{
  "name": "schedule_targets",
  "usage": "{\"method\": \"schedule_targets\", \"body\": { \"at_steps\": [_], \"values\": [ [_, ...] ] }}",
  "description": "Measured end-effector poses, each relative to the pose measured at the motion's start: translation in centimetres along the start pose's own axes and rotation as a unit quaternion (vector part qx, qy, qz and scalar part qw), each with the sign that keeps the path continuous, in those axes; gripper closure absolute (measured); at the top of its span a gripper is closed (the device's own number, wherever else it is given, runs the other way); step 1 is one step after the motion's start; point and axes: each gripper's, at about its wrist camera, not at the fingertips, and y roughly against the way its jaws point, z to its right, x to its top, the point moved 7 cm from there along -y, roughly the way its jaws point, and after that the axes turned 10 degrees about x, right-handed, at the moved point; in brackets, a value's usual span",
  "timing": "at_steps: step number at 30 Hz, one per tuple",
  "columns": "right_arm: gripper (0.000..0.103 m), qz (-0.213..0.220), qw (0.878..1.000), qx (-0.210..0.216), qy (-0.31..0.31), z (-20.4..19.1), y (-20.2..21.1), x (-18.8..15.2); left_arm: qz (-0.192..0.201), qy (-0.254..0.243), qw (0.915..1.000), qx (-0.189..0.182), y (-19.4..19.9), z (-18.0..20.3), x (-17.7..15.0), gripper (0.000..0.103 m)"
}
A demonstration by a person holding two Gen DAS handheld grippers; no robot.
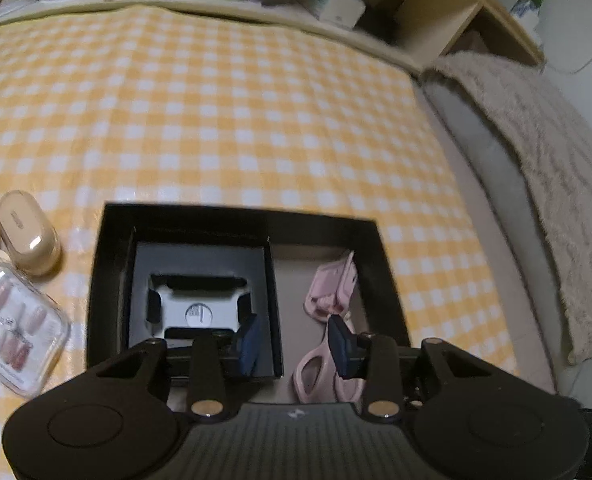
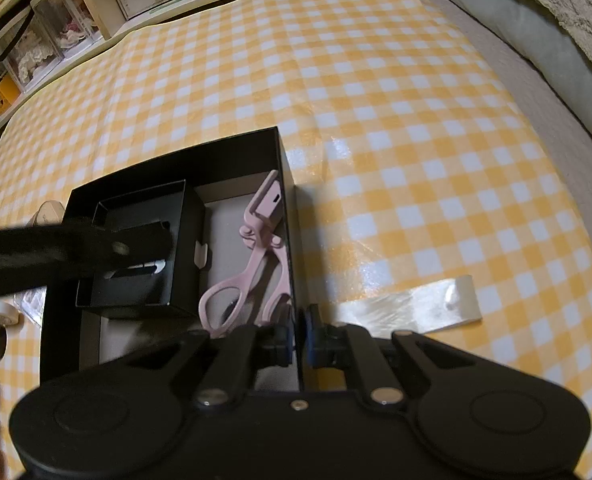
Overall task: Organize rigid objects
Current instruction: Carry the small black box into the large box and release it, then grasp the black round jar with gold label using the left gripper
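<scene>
A black open box [image 1: 380, 264] [image 2: 283, 152] lies on the yellow checked cloth. Its right compartment holds a pink eyelash curler [image 1: 328, 296] [image 2: 255, 240]. Its left side holds a smaller black box with a white insert [image 1: 199, 308] [image 2: 135, 256]. My left gripper [image 1: 296, 340] is open and empty, just above the box and straddling the inner divider. My right gripper [image 2: 299, 334] is shut on the box's right wall near its front corner. The left gripper shows as a dark blurred bar in the right wrist view [image 2: 55, 248].
Left of the box lie a beige oval case [image 1: 27, 232] and a clear case of press-on nails [image 1: 15, 324]. A strip of clear tape [image 2: 416, 304] lies on the cloth right of the box. Shelves [image 1: 416, 0] stand behind, and a grey cushion with a towel [image 1: 536, 160] lies at the right.
</scene>
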Motion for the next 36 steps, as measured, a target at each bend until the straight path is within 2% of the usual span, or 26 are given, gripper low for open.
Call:
{"method": "schedule_targets", "body": {
  "at_steps": [1, 5, 11, 17, 19, 26, 28, 31, 36],
  "values": [
    [0.096, 0.000, 1.000, 0.000, 0.000, 0.0, 0.0, 0.0, -0.004, -0.005, 0.9999, 0.010, -0.6, 0.0, -0.2, 0.074],
    [0.096, 0.000, 1.000, 0.000, 0.000, 0.0, 0.1, 0.0, 0.006, -0.026, 0.9985, 0.048, -1.7, -0.7, -0.4, 0.073],
    [0.096, -0.001, 1.000, 0.004, 0.002, 0.0, 0.1, -0.1, 0.006, -0.016, 0.9982, 0.057, -1.9, -2.3, 0.1, 0.071],
    [0.096, -0.006, 1.000, 0.006, 0.012, -0.5, 0.0, -0.1, 0.008, -0.008, 0.9982, 0.060, -0.9, -2.4, 0.0, 0.071],
    [0.096, -0.006, 1.000, 0.007, 0.011, -0.5, 0.1, -0.1, 0.006, -0.003, 0.9989, 0.046, -0.3, -2.2, 0.0, 0.059],
    [0.097, -0.003, 1.000, 0.005, 0.024, -0.4, 0.0, -0.2, 0.019, -0.011, 0.9990, 0.040, 1.9, -1.9, -0.3, 0.037],
    [0.097, -0.003, 1.000, 0.006, 0.023, -0.4, 0.0, -0.2, 0.020, -0.007, 0.9991, 0.037, 2.4, -2.1, -0.5, 0.021],
    [0.097, -0.003, 1.000, 0.006, 0.022, -0.4, 0.0, -0.3, 0.029, 0.002, 0.9988, 0.039, 3.3, -2.4, -0.6, 0.008],
    [0.097, -0.004, 1.000, 0.005, 0.022, -0.4, 0.0, -0.2, 0.031, 0.000, 0.9991, 0.030, 5.2, -3.1, -0.8, 0.003]
  ]
}}
